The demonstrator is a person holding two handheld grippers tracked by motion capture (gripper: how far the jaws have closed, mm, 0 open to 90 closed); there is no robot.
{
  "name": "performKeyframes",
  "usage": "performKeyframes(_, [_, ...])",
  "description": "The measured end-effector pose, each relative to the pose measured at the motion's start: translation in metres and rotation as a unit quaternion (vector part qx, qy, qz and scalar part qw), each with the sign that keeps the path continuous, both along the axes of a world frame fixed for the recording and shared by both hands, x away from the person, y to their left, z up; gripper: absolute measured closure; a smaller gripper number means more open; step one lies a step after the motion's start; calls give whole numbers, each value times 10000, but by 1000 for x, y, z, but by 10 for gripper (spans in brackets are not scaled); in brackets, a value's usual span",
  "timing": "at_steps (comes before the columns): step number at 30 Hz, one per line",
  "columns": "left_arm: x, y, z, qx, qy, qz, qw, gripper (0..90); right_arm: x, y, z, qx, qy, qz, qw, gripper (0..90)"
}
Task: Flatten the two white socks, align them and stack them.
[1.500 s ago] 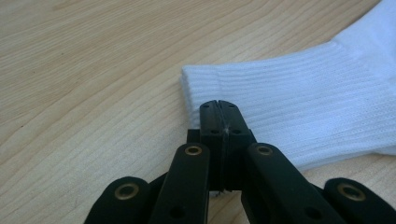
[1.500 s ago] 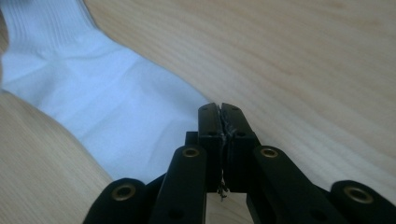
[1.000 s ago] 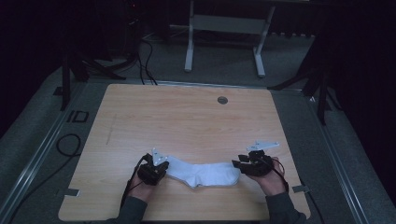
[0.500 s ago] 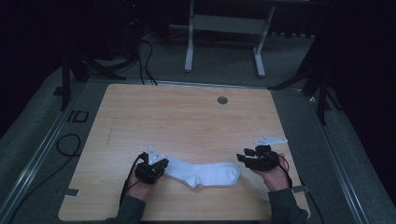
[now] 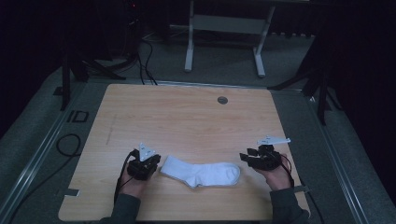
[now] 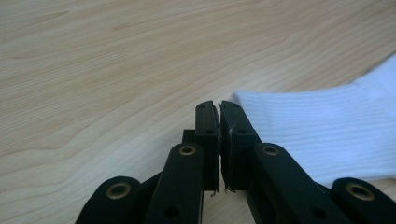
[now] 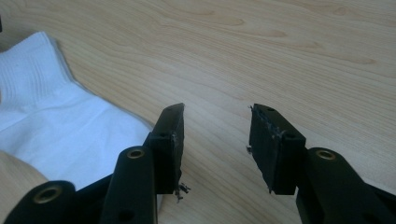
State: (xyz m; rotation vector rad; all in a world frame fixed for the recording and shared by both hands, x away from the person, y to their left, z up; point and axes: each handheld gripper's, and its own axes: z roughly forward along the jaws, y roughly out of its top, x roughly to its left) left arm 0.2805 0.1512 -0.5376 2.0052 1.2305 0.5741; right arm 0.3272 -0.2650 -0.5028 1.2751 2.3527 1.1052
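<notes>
- High view: a white sock point(image 5: 201, 171) lies flat on the wooden worktop point(image 5: 187, 116), close to the near edge. The left hand-held gripper point(image 5: 148, 164) sits just beside the cuff end of the sock, and the right hand-held gripper point(image 5: 248, 157) is just beside the toe end, a little apart from it. The sock is between the two. I judge that the work in hand is to take the sock by its ends; to do it well, each tool should come low and level to the fabric, bite only the edge, and not push the sock along the wood.
- Left gripper view: the left hand-held gripper point(image 6: 219, 108) has its jaws pressed together with almost no gap, clenched on nothing. Its tips lie at the corner of the sock point(image 6: 322, 135), beside the ribbed cuff, perhaps brushing the edge; I cannot tell if they touch. To grasp from here, it would need to unclench first, then slide one jaw under the cuff.
- Right gripper view: the right hand-held gripper point(image 7: 217, 122) stands wide apart, released, with bare wood between its jaws. The sock point(image 7: 60, 121) is to the left of it; its edge runs close to the left jaw, maybe under it, but nothing is gripped. It should shift toward the sock so that the fabric comes between the jaws before closing.
</notes>
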Motion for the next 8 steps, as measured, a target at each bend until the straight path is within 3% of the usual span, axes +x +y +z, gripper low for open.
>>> performKeyframes(8, [5, 15, 0, 79, 14, 280, 9996, 861, 1, -5, -5, -63, -15, -110, 9999, 549])
